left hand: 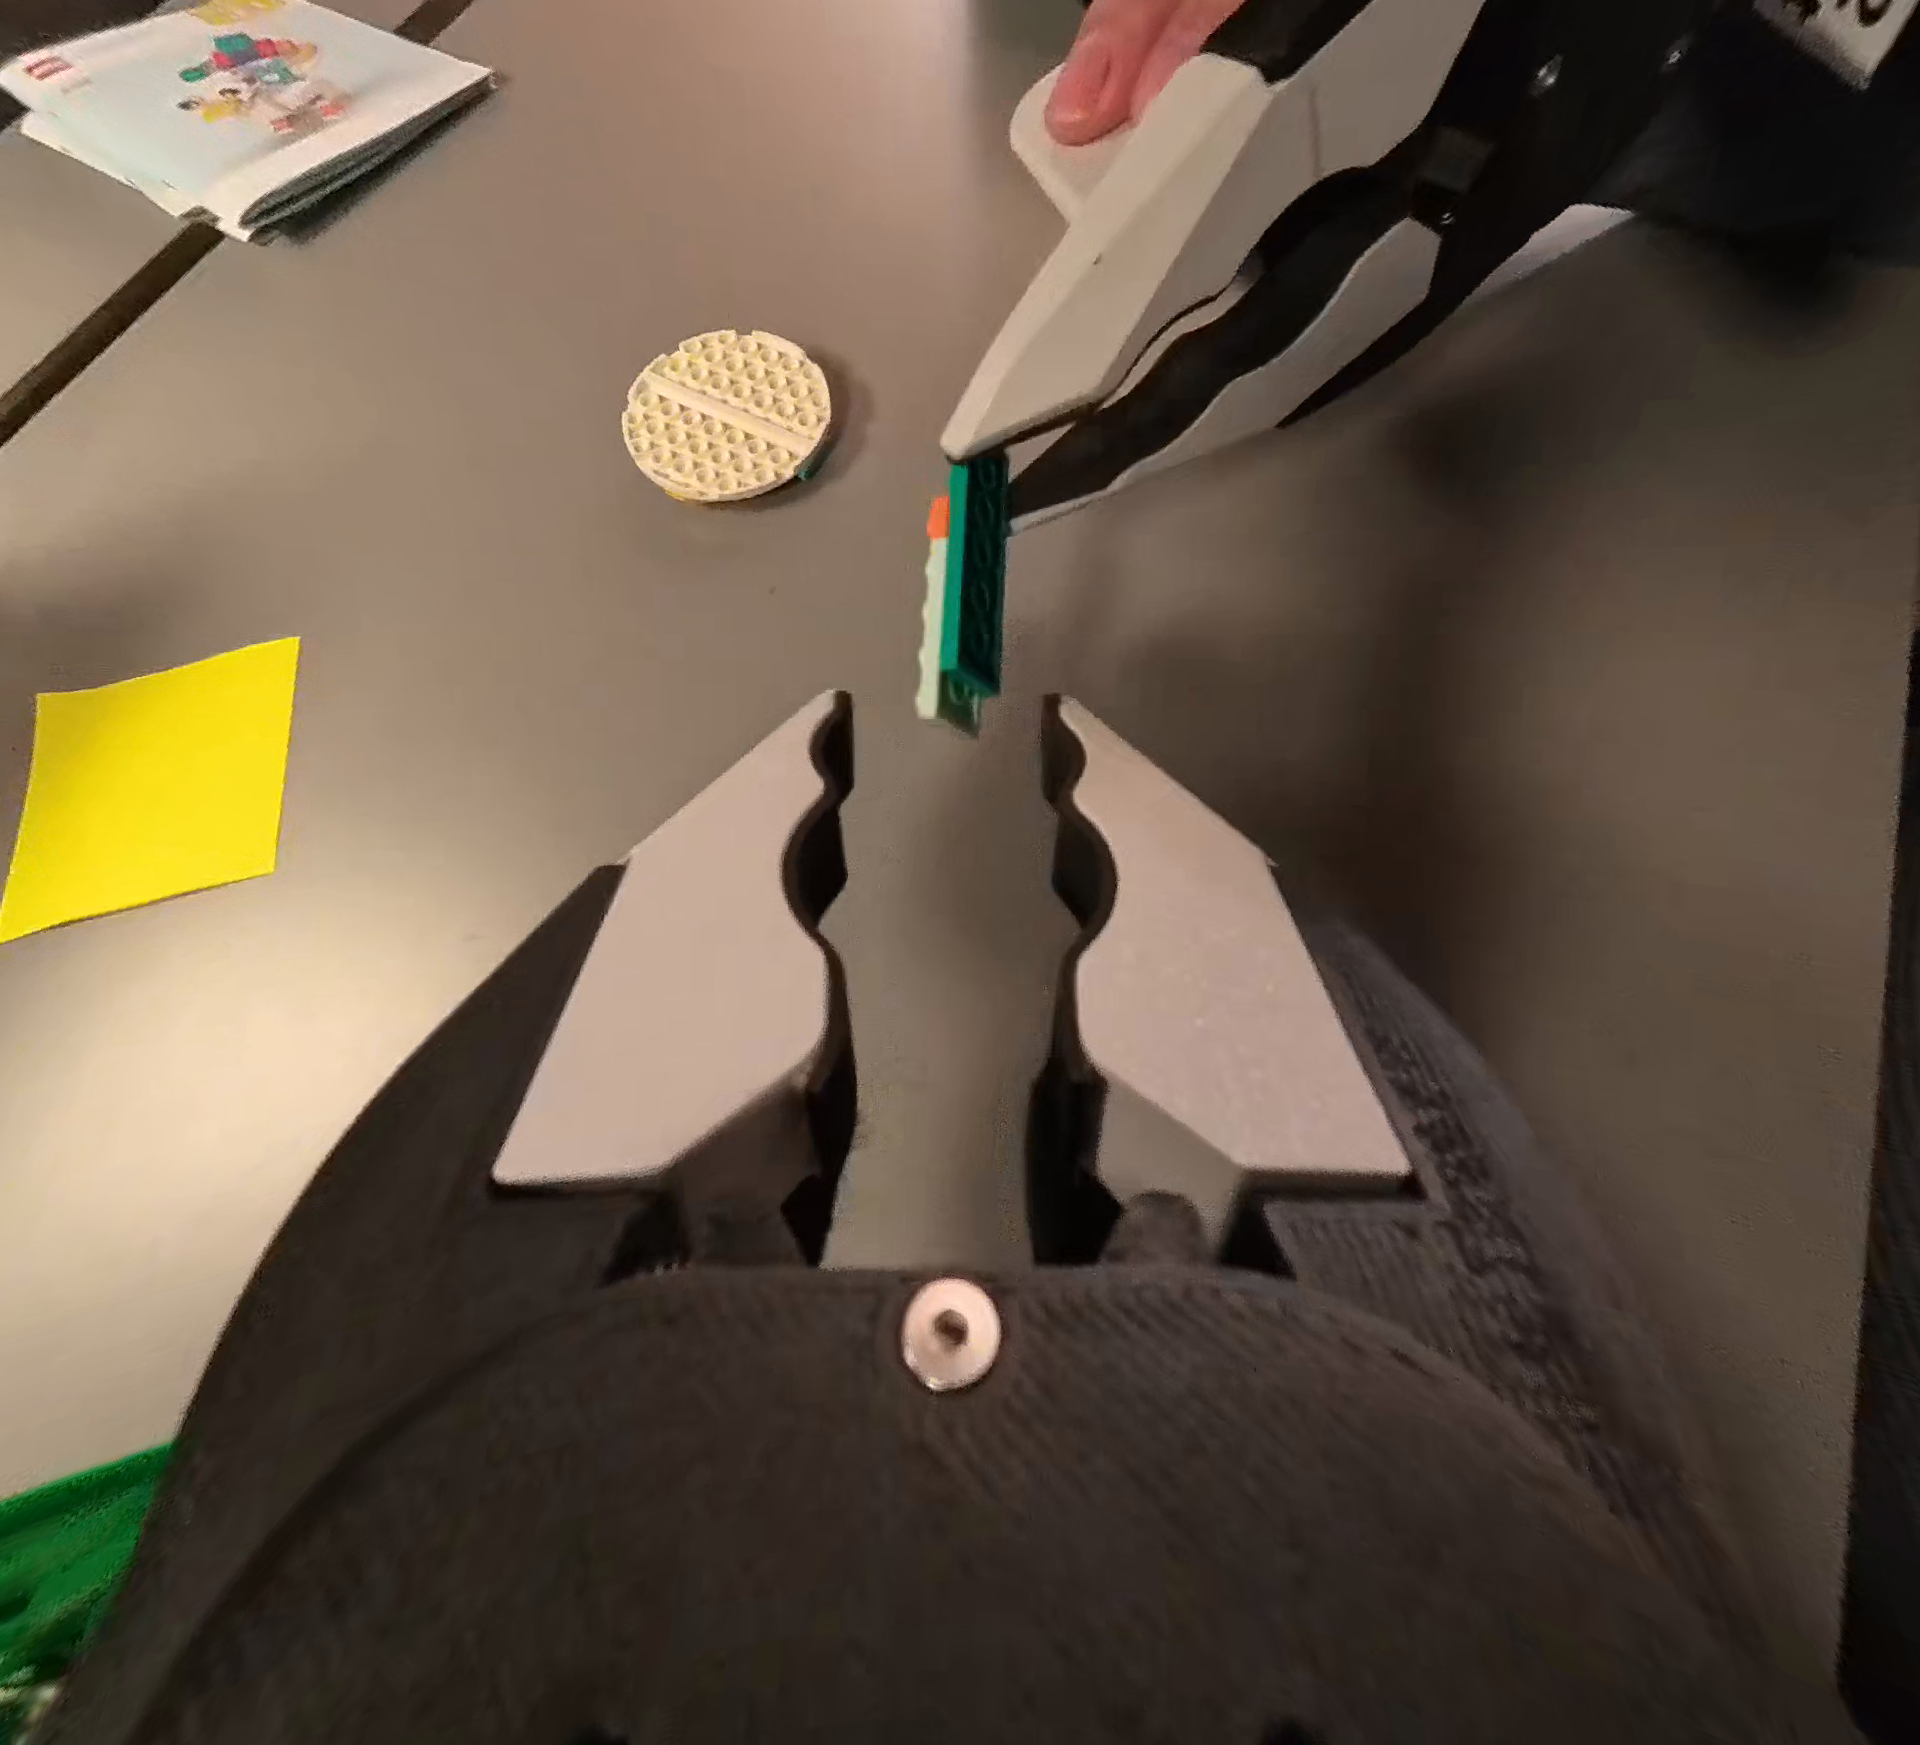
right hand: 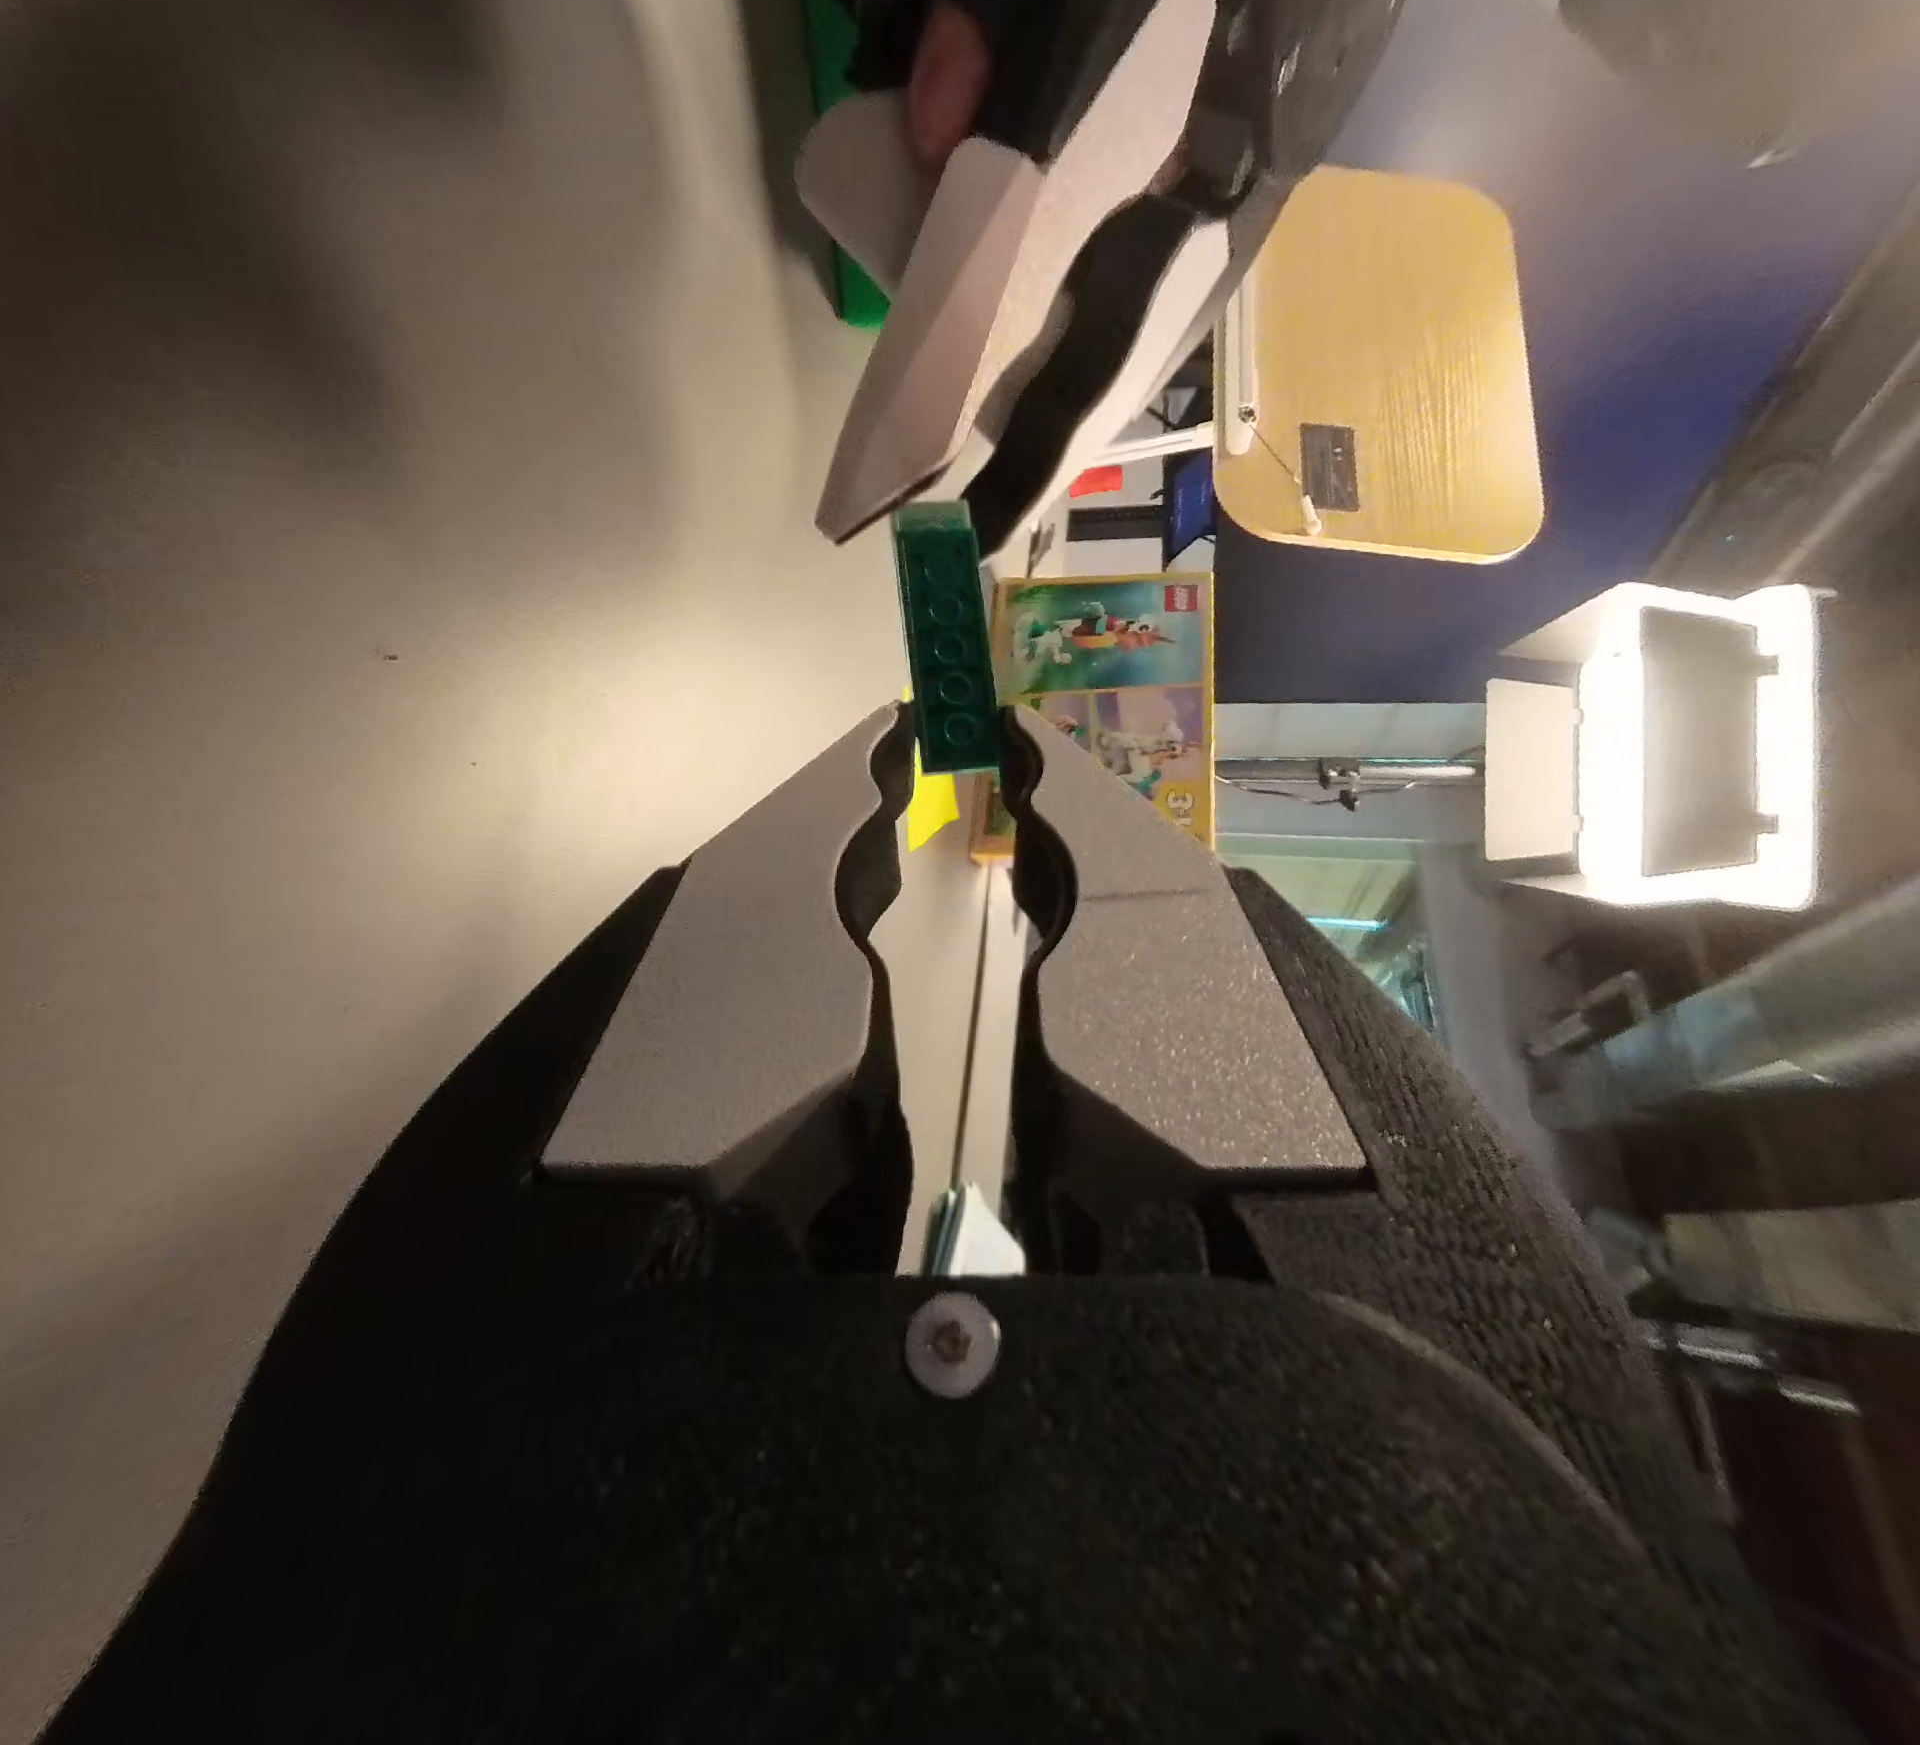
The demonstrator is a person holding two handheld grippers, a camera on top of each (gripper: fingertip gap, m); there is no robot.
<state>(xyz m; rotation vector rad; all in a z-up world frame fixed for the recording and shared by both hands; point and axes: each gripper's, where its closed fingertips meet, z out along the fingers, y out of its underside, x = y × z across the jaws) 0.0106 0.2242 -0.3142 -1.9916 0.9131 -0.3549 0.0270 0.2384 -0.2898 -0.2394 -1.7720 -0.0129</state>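
Left wrist view: left gripper (left hand: 948, 724) low over grey tabletop (left hand: 1351, 656), fingers wide apart, gripping nothing. Green plate stack (left hand: 968, 594) (dark green studded plate, pale green and orange pieces on one face) hangs clear of the tabletop. Far end pinched by right gripper (left hand: 997, 474); near end just short of the open fingertips. Held edge-on, probably to present a free end to the open fingers. A person's fingertips (left hand: 1101, 74) rest on the right gripper's lever. Round cream studded disc (left hand: 727, 417) lies flat near the stack, yellow paper square (left hand: 156, 781) and folded booklet (left hand: 249, 106) well apart to the side.

Right wrist view (camera rolled sideways): own fingers narrow, clamped on one end of the stack. Left gripper's tips at the opposite end; contact cannot be told. Pictured toy box (right hand: 1101, 646) stands behind.
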